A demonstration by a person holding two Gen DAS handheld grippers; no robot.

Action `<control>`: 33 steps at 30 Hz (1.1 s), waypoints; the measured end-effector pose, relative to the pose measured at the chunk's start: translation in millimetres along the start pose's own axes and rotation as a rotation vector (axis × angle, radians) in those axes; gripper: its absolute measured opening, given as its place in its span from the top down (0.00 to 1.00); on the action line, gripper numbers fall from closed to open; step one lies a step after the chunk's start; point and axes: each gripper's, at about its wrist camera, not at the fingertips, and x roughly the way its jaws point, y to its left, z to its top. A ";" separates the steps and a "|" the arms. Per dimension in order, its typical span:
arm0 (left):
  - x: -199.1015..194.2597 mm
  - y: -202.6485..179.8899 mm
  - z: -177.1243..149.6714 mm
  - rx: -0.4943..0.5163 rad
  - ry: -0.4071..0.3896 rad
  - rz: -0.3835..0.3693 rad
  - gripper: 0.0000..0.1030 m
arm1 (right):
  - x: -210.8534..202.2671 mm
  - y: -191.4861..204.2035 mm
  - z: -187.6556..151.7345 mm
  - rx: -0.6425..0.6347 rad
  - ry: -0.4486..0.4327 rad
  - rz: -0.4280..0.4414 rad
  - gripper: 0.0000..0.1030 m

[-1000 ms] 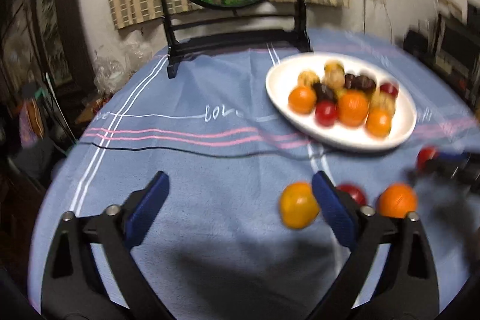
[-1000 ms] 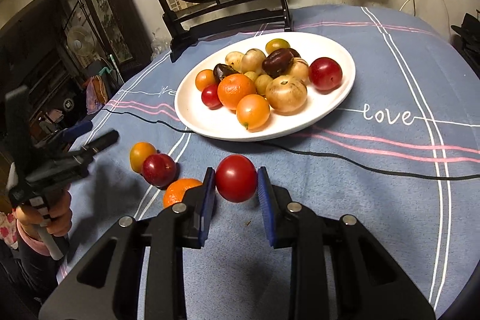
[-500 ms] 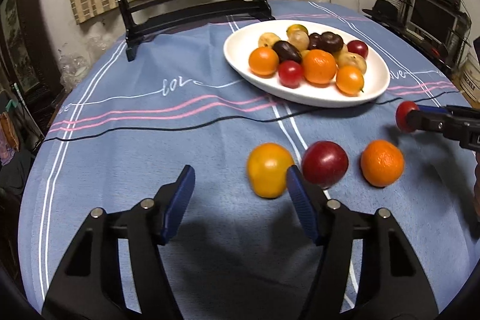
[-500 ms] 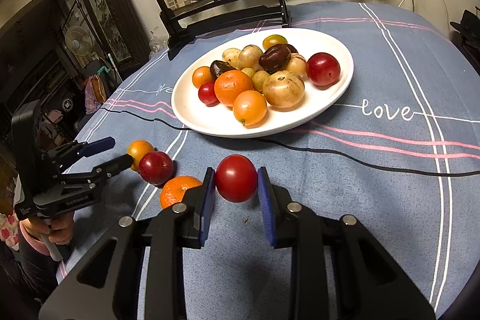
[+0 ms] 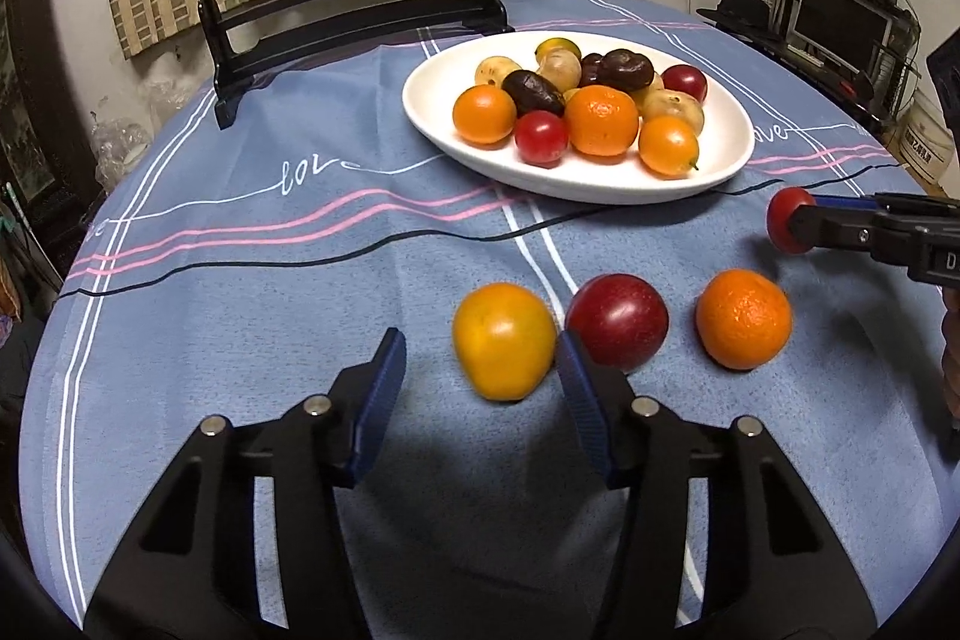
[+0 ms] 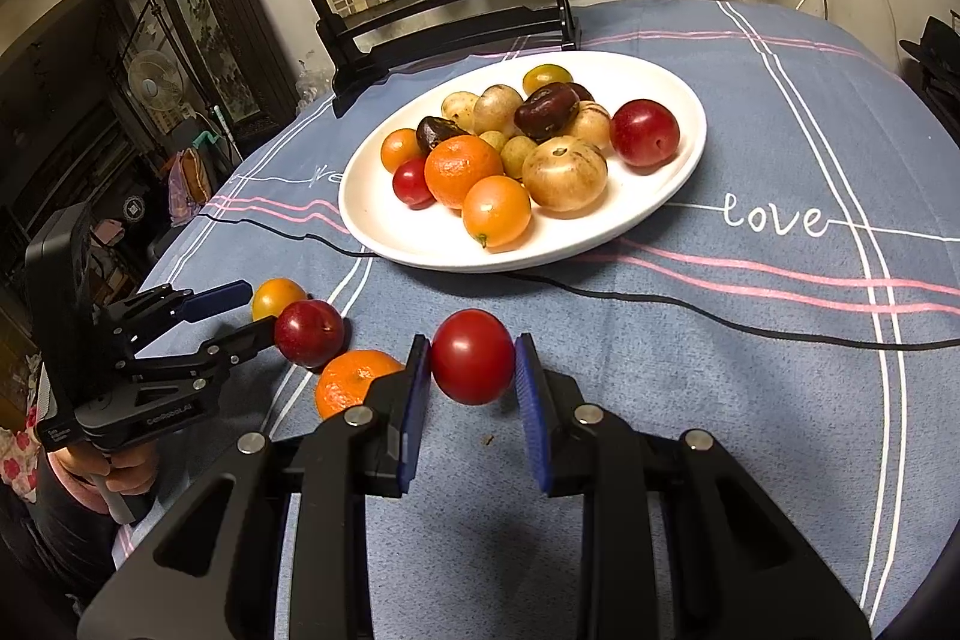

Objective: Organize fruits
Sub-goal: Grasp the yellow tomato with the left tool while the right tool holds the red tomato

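We judge the job well under way: the white plate (image 6: 672, 196), ahead of both claws on the worktop (image 5: 240, 316), already carries a heap of fruit, and our right claw (image 6: 472, 376) is pinching a red tomato (image 6: 473, 365) just above the cloth, short of the plate. Left to gather are three loose fruits: a yellow-orange fruit (image 5: 503, 339) sitting between the spread fingers of our left claw (image 5: 477, 382), close against its right finger, a dark red plum (image 5: 618, 321) just beyond that finger, and a mandarin (image 5: 743, 318) farther right.
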 end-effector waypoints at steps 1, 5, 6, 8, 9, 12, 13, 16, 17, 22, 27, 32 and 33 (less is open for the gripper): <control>0.9 1.1 0.5 -0.005 0.003 -0.003 0.51 | 0.7 0.2 0.2 0.000 0.001 0.000 0.72; 9.9 0.7 0.2 -0.006 0.034 -0.007 0.58 | 0.4 0.2 0.3 0.000 -0.001 -0.001 0.72; 12.2 -0.2 0.2 -0.002 0.042 -0.014 0.60 | 0.4 0.2 0.3 0.000 -0.002 -0.001 0.72; 13.3 -2.7 -0.5 0.003 0.044 -0.019 0.62 | 0.3 0.6 0.2 0.001 -0.003 0.001 0.72; 13.6 -3.6 -0.7 0.008 0.041 -0.015 0.62 | 0.1 0.7 0.4 0.000 -0.004 0.000 0.72; 14.0 -3.1 -0.6 0.003 0.040 -0.018 0.63 | -0.9 1.1 0.9 -0.003 -0.007 0.000 0.72; 14.0 -2.7 -0.6 0.000 0.039 -0.020 0.63 | -1.3 1.3 1.0 -0.003 -0.008 0.000 0.72; 11.3 -1.5 -0.3 -0.008 0.028 -0.008 0.63 | -1.6 1.4 1.4 -0.005 -0.015 -0.005 0.72; 8.9 -0.8 0.1 -0.011 0.019 -0.006 0.63 | -2.3 1.4 1.0 -0.005 -0.018 -0.007 0.72; -5.0 1.5 1.3 -0.032 -0.028 -0.009 0.63 | -7.1 3.0 2.1 -0.018 -0.053 -0.013 0.72; -22.3 3.0 9.0 -0.069 -0.080 -0.071 0.63 | -18.7 4.8 6.7 -0.026 -0.122 -0.004 0.72; -27.1 -4.9 49.0 -0.046 -0.116 -0.093 0.63 | -21.5 -4.5 31.0 0.034 -0.194 -0.010 0.72; -25.3 -6.0 58.1 -0.045 -0.123 -0.095 0.63 | -18.4 -7.0 38.3 0.047 -0.205 -0.017 0.72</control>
